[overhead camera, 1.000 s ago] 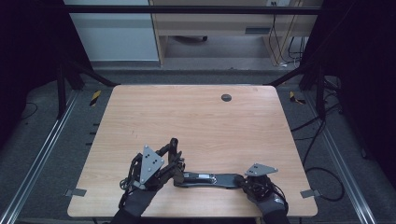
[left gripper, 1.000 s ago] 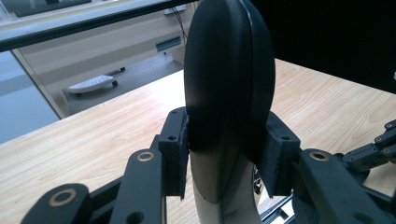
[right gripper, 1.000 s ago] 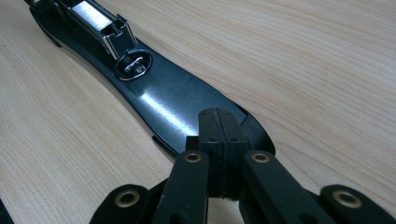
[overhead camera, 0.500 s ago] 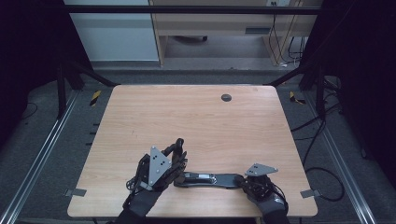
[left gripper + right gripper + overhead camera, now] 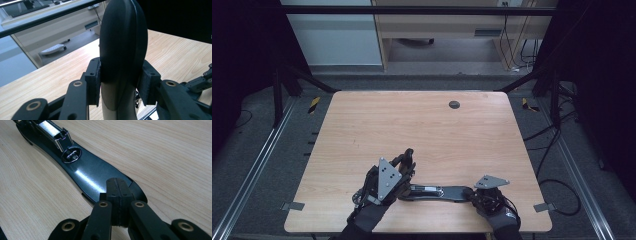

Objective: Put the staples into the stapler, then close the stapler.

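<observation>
Stapler base (image 5: 439, 191) lies flat near the front edge of the surface (image 5: 422, 130), between the two hands. It's a long glossy black plate with a metal staple channel (image 5: 51, 129) and an oval anvil (image 5: 72, 154) on top. Judging by the looks: rigid, moderately heavy for its size, slick finish, so pads could skate on the flat face. Not fragile, though the open channel could bend if levered.

Separate piece: black rounded stapler cover (image 5: 122, 50), held upright above the surface at the base's left end. Smooth curved plastic shell, likely light and stiff. Best hold is across its narrow sides, which is where it's clamped now.

Left gripper (image 5: 122, 86): jaws closed on the cover's lower part, pads pressing on both flanks. It also shows in the high view (image 5: 404, 162).

Right gripper (image 5: 117, 195): jaws fully closed with the pads meeting, tip over the base's near end. Looks like it's pinning that end down, but can't tell if it actually touches.

Containers: none. A small dark round disc (image 5: 454, 104) sits far off near the back edge.
</observation>
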Available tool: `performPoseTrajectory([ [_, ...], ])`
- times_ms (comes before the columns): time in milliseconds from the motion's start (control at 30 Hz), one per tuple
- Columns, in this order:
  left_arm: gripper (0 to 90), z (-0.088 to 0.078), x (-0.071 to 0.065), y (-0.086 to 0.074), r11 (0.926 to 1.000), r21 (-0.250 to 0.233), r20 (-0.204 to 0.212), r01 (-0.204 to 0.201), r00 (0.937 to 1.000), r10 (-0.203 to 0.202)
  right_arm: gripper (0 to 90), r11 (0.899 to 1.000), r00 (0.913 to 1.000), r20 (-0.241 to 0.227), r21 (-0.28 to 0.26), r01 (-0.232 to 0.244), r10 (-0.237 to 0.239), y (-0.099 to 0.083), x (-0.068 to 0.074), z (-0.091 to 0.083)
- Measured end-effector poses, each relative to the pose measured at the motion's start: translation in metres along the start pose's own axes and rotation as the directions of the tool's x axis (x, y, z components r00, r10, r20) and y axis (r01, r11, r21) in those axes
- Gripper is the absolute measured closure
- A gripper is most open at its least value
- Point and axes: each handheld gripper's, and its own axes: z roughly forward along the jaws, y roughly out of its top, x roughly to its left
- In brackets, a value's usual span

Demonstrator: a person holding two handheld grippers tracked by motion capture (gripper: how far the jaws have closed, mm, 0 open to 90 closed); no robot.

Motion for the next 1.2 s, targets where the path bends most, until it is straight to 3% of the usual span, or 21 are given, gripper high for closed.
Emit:
performPoseTrajectory([
  [1200,57.9,0.015,-0.027,0.006,0.9934,0.01,-0.024,-0.114,0.9931,0.115,90.0,1.0,0.9999,-0.01,-0.008,-0.01,0.01,0.0,0.0,0.001],
])
